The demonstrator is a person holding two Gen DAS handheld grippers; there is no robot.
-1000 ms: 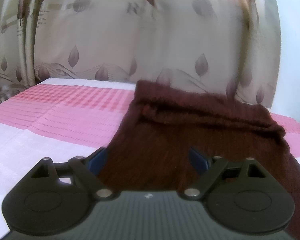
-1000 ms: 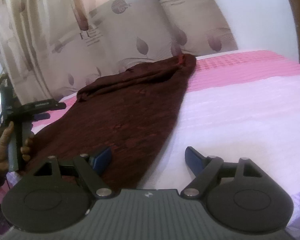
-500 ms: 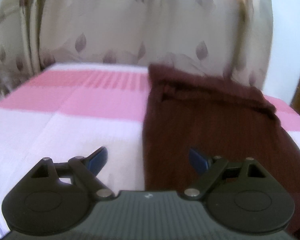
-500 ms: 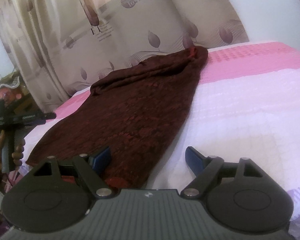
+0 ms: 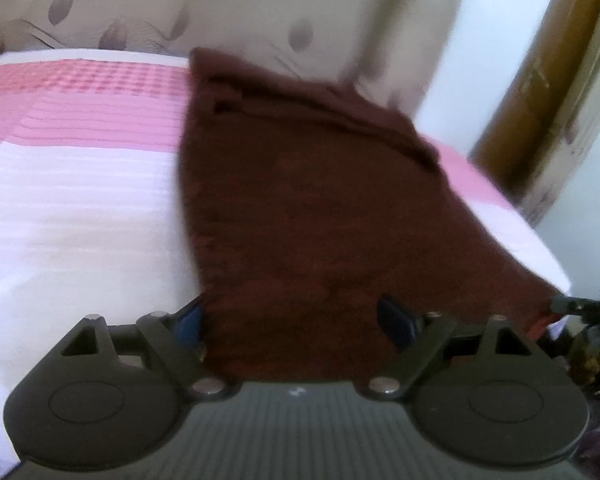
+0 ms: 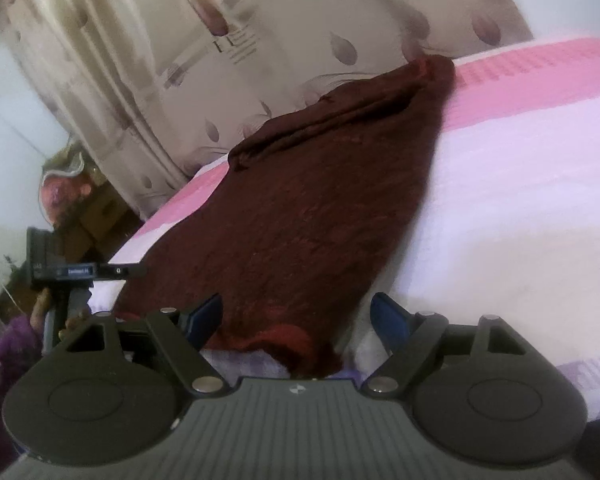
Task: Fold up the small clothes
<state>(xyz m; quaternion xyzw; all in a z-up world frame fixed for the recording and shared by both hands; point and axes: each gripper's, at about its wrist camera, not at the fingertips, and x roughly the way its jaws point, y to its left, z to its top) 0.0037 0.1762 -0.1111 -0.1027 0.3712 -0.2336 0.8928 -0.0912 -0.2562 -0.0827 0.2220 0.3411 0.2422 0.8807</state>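
Maroon garment (image 5: 320, 208) lies flat, frame centre: likely soft, light, limp. Left gripper (image 5: 296, 320) and right gripper (image 6: 296, 316) gape wide at lower-frame hem corners, the best hold.

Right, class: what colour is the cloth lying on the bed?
Dark maroon cloth, clearest in the right wrist view.
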